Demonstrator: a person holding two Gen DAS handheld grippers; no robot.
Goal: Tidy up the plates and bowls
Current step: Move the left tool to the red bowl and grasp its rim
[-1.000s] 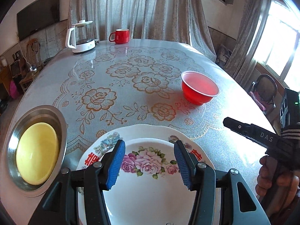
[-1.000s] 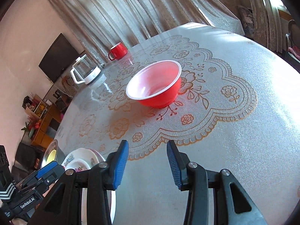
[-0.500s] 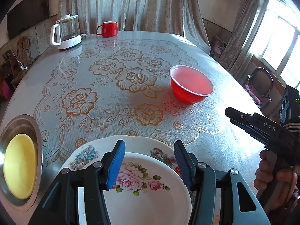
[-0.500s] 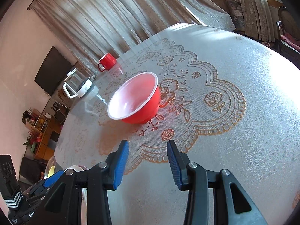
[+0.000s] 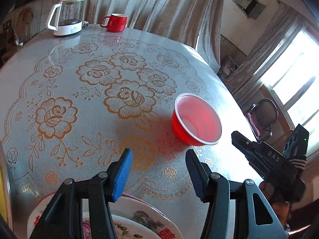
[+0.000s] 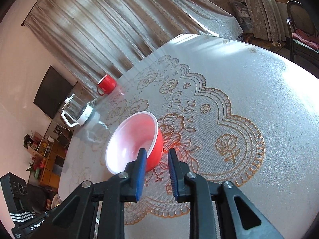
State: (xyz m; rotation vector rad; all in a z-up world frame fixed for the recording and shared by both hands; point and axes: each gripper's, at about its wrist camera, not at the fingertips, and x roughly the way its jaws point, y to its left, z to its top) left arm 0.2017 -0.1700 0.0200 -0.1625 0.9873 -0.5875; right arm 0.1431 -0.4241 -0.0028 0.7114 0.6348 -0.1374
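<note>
right gripper | jaws closing, nothing clamped yet | red bowl dead ahead, near rim wall between its pads | left gripper half open, empty, farther

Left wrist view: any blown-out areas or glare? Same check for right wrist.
Left wrist view: the window is blown out, and glare washes the table beside the red bowl. Right wrist view: sun overexposes the table's right side; fisheye bends the curtain; the bowl is sharp.
</note>
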